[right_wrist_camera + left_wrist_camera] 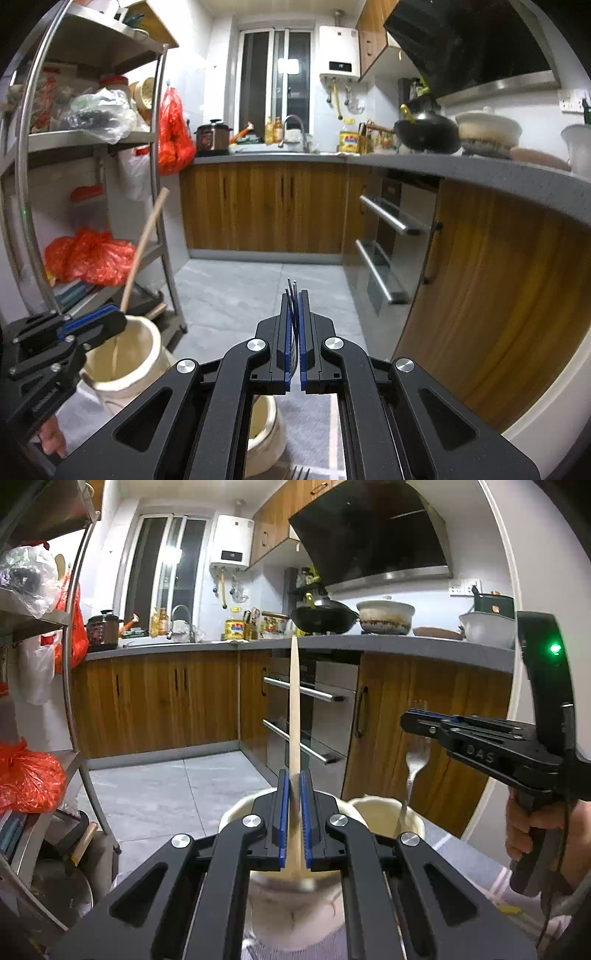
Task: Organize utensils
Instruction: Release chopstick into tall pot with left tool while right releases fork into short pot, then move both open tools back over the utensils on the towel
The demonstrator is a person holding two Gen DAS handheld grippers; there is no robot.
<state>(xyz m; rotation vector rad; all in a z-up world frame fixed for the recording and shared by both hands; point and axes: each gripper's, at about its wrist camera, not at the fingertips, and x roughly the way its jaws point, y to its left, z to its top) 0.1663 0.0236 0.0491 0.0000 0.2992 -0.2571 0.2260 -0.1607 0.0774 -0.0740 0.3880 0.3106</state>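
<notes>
My left gripper (294,781) is shut on a wooden chopstick (294,701) that points up and away, its lower end down in a cream ceramic holder (236,808). A second cream holder (384,812) to the right has a metal fork (415,760) standing in it. My right gripper (410,720) is shut on that fork near its tines. In the right wrist view the right gripper (294,299) clamps the fork tines (294,295) edge-on above a holder (264,435). The left gripper (110,319) holds the chopstick (144,243) in the other holder (125,354).
A metal shelf rack (162,221) with red bags stands at the left. Wooden cabinets (266,206) and an oven (388,240) line the back and right, under a grey counter (406,646) with a wok and pots. Another fork's tines (301,472) lie on the cloth below.
</notes>
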